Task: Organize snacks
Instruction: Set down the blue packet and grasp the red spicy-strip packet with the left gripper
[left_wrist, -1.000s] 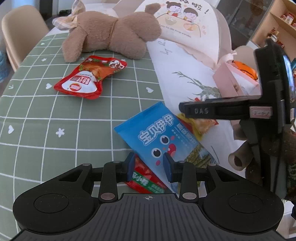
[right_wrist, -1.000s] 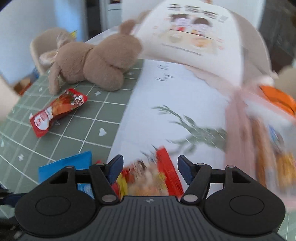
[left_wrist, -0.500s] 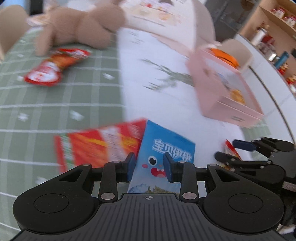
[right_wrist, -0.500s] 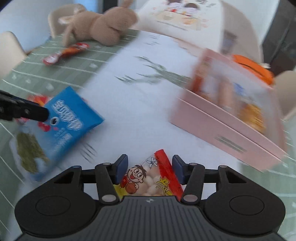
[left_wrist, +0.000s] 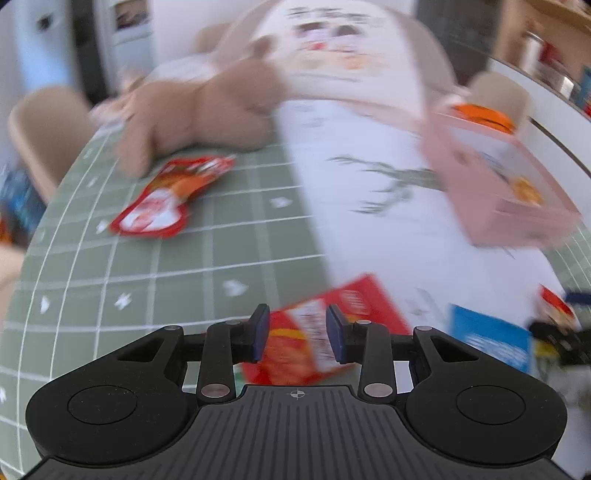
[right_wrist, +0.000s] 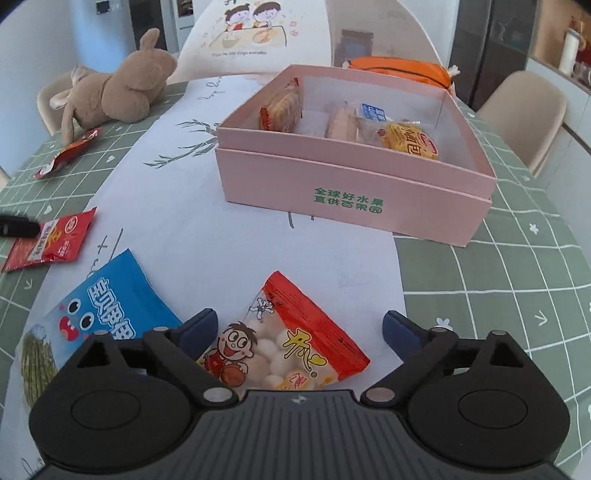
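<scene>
Holding wrapped snacks (right_wrist: 408, 140), open pink box (right_wrist: 354, 192), right hand-held gripper (right_wrist: 299, 326) spread, left (left_wrist: 297, 332) unclear

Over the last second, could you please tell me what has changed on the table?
The right tool has just opened, releasing the red cartoon-boy snack packet onto the white runner. The left tool let go of the blue seaweed packet, now over a flat red packet. Pink box unchanged.

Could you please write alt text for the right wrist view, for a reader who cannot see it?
The right gripper hangs with its jaws wide open, having just opened, over a red bag of small white puffs lying on the white runner. Beyond stands an open pink box holding several wrapped snacks; a blue snack bag lies left.
</scene>
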